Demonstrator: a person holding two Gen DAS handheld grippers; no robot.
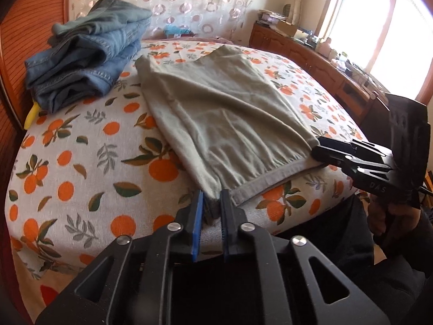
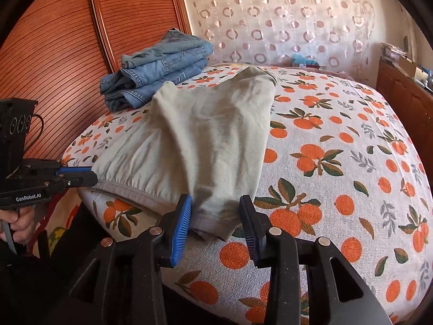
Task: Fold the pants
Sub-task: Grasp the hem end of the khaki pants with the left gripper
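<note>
Right now both grippers sit at the near edge of the bed (image 2: 351,140), each at one corner of the khaki pants (image 1: 216,108), which lie folded flat on the orange-print sheet and stretch away from the grippers toward the far side.

At the left gripper (image 1: 212,211), the two blue-padded fingers (image 1: 197,216) stand narrow, with the left corner of the hem bunched between them and the pads pressing on the cloth. From the other side, that gripper's tips meet the same corner of the pants. A hand (image 2: 19,224) wraps its handle below.

At the right gripper (image 2: 216,216), the fingers (image 2: 181,224) stand well apart. The right corner of the hem lies between them, sagging a little over the mattress edge. The left pad is just beside the cloth and the right pad stands clear of it, so nothing is gripped there.

Beyond the left gripper and off to its left, a stack of folded blue jeans (image 1: 89,62) rests on the sheet, near the far corner of the khaki pants; whether they touch I cannot tell. A yellow object (image 1: 31,116) pokes out beside the jeans at the bed's edge. Behind the jeans stands a slatted wooden panel (image 2: 54,54), and a sheer curtain with ring patterns (image 2: 270,21) hangs past the far end of the bed.
</note>
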